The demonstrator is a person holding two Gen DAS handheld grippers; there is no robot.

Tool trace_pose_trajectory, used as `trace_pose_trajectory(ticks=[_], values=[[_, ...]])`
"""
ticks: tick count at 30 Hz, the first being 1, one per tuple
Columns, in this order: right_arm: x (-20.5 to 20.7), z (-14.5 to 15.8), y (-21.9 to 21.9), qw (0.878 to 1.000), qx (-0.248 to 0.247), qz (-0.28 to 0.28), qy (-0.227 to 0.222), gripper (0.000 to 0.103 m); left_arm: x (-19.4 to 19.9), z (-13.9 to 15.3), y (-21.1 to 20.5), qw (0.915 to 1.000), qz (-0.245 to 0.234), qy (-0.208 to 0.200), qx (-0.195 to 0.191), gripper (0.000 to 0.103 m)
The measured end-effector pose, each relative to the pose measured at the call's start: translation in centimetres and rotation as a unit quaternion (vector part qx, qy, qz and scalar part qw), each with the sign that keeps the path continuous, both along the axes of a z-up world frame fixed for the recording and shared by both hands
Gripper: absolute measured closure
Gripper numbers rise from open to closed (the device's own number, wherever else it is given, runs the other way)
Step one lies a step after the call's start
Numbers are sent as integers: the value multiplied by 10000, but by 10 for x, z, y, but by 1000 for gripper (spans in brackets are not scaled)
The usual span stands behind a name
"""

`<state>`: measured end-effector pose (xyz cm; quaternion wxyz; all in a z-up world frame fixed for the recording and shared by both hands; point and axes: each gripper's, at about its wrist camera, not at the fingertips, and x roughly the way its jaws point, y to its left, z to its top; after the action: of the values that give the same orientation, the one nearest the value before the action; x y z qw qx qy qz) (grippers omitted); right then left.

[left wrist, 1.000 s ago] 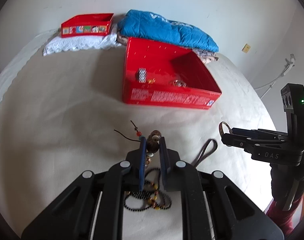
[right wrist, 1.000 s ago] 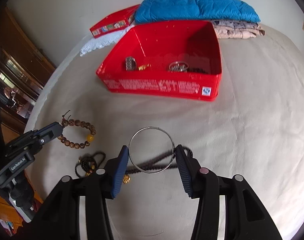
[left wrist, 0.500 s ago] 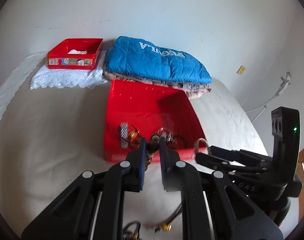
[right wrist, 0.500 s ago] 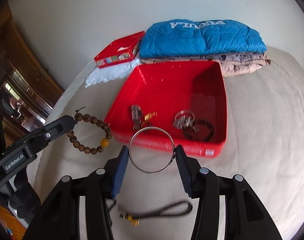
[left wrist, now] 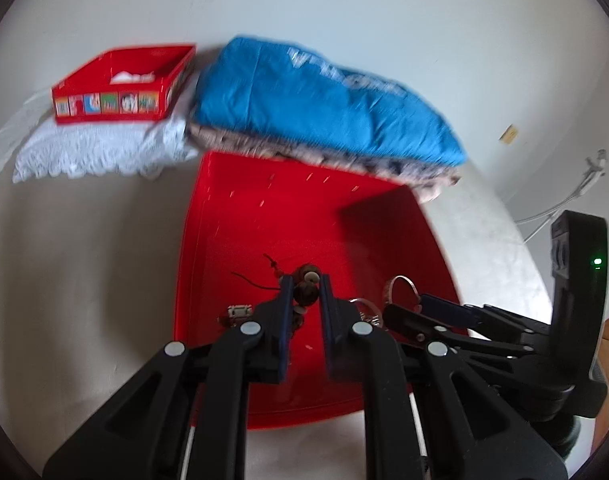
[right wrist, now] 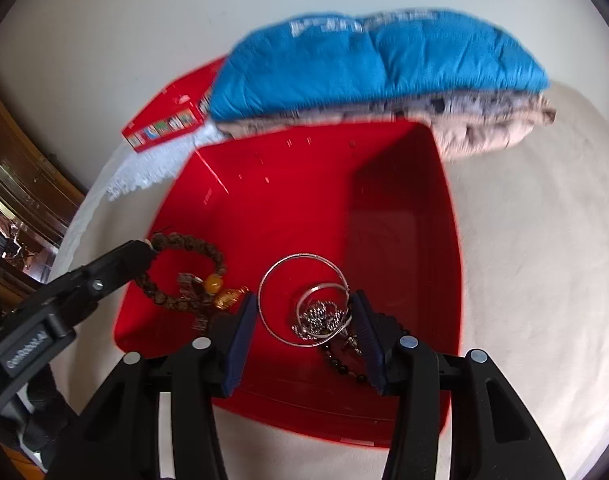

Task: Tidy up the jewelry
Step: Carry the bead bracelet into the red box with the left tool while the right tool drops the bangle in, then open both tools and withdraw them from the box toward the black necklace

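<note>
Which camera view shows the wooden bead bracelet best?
The right wrist view: the bead bracelet shows as a whole loop over the red box. The left wrist view shows only a few beads between the fingers.

A bed [right wrist: 544,240] with a cream cover meets a plain white wall [left wrist: 344,12]. A folded blue quilt [right wrist: 376,68] lies on patterned bedding by the wall, beside a white lace cloth [left wrist: 96,148]. Dark wooden furniture [right wrist: 20,184] stands at the left. Soft daylight.
</note>
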<state>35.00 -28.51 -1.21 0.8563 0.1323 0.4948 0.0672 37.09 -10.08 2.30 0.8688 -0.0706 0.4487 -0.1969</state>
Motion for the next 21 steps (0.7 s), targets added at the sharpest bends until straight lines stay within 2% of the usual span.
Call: trace_pose_trajectory(ticks=[6,18,21], values=[[-1,-1,4,9999,-152,36,-52,54,4,-15,1,9998,23,132,156,92],[1,-2,4,9997,-243,29,-76,54,-2,-12,-5,9993,-2,-70,368,91],[2,-2,4,9996,-273,25,-92,50,-4,-12,-6,9990,11,-131,437,91]])
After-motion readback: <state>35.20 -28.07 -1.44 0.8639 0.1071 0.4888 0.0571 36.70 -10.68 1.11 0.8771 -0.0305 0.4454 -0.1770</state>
